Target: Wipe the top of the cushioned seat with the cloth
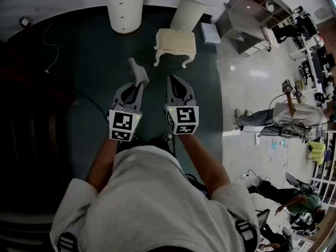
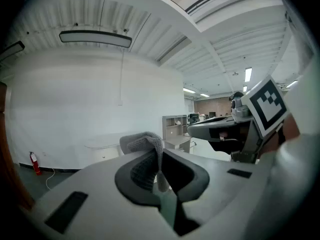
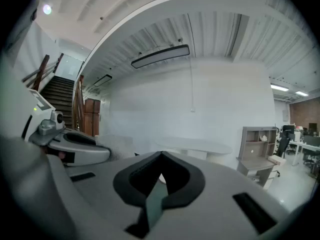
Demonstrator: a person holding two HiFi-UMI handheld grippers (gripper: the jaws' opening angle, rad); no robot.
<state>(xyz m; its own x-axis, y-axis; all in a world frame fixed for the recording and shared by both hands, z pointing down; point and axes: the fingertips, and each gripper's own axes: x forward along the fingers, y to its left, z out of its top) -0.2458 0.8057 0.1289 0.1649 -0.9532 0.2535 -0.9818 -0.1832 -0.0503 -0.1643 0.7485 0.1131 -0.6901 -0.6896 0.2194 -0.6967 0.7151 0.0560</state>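
While both grippers hang side by side over the dark floor (image 1: 89, 88), near the person's chest, the scene reads thus:

Left gripper (image 1: 140, 82): jaws pressed together on the grey cloth (image 1: 137, 70); a knitted fold stands up past the tips and the rest hangs down between the dark pads.
Right gripper (image 1: 176, 81): jaws brought together with nothing between them; only floor shows through the gap in its own view.
Cushioned seat (image 1: 176, 41): a cream stool on curved legs, on the floor farther out than both grippers and well apart from them; its top is bare, and the cloth is not touching it.
Shelf unit (image 1: 253, 13): open compartments, far right; the right gripper view shows a pale item in an upper compartment, too small to name. The other compartments cannot be read.
White pedestals (image 1: 125, 12): two, at the far edge behind the seat, cut off at the top.
People: one stands at the right on the pale floor (image 1: 291, 114); another (image 1: 299, 202) is cut off at the near right corner.
Hard to make out: desks and clutter along the far right edge.
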